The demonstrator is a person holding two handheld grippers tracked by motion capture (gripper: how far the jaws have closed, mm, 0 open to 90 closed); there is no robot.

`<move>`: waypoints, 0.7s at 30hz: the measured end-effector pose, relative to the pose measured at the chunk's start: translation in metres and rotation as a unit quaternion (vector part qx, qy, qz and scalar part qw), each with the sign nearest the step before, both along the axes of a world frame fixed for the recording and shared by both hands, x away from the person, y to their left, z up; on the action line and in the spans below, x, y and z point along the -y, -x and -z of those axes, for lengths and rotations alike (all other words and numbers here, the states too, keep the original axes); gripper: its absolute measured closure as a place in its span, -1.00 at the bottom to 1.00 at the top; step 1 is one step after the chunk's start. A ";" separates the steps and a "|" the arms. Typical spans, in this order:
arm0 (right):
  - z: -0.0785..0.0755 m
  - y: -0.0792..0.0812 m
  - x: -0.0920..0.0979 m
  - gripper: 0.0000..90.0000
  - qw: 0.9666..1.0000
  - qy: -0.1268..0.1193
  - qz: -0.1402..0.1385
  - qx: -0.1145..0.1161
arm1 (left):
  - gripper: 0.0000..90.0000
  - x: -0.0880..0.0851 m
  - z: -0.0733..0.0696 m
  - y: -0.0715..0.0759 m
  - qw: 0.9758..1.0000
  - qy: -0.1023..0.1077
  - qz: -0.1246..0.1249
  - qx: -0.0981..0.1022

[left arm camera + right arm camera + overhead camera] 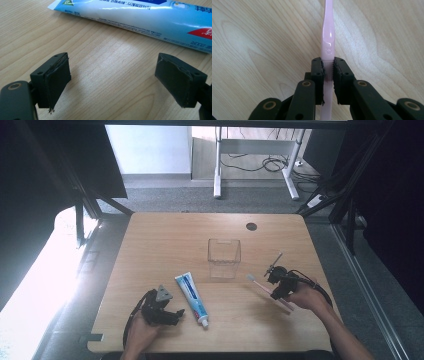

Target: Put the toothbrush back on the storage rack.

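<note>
Toothbrush-handling scene on a pale wooden surface (165, 240), read from left to right. At the near left, the left claw (176, 314) is resting low in a person's left hand (140, 332), its jaws standing wide apart with nothing between them; in the left gripper view the left claw is hovering over bare wood grain while its black pads (58, 80) are facing each other across the gap. Just beside that claw, a white and blue toothpaste tube (192, 299) is lying flat, its small white cap (204, 322) pointing toward the near edge; in the left gripper view the tube's printed side (150, 20) is crossing the top of the frame, just beyond the jaws and not touching them. Farther back, near the middle of the surface, a clear square plastic cup (224, 258) is standing upright, well apart from both claws. To its right, a slim pink plastic toothbrush (267, 290) is being held off the wood at a slant, its head pointing toward the cup. The right claw (276, 290), carried in the right hand (307, 297), is clenching on the toothbrush handle; in the right gripper view both pads (337, 75) are pressing on the pink handle (327, 37), which is running straight up between them.
</note>
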State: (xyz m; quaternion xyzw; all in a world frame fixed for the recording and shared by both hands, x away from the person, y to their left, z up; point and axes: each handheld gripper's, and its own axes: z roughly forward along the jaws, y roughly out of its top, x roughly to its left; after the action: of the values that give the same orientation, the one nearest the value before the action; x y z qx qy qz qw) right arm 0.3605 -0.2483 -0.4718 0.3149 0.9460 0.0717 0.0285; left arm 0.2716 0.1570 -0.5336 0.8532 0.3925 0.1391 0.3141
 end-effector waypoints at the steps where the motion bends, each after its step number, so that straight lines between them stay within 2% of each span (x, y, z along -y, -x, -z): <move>1: -0.001 0.000 0.000 0.77 1.000 -0.003 0.002 0.002 | -0.71 0.000 0.000 0.000 1.000 0.001 0.001 0.000; 12: -0.019 0.002 0.002 0.77 0.998 -0.044 0.007 0.036 | -0.71 0.000 -0.001 0.001 1.000 0.001 0.000 0.005; 13: -0.023 0.003 0.003 0.77 0.998 -0.054 0.009 0.043 | -0.71 0.000 -0.001 0.001 1.000 0.001 0.001 0.005; 18: -0.031 0.004 0.004 0.77 0.996 -0.072 0.012 0.055 | -0.71 0.000 -0.001 0.001 1.000 0.001 0.002 0.005; 21: -0.039 0.004 0.004 0.77 0.994 -0.089 0.013 0.069 | -0.71 0.000 -0.001 0.001 1.000 0.001 0.002 0.005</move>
State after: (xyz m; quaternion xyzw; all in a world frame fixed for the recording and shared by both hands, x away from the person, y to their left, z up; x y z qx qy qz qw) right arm 0.3562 -0.2525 -0.4332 0.3229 0.9273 0.1771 0.0667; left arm 0.2708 0.1572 -0.5326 0.8531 0.3891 0.1427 0.3169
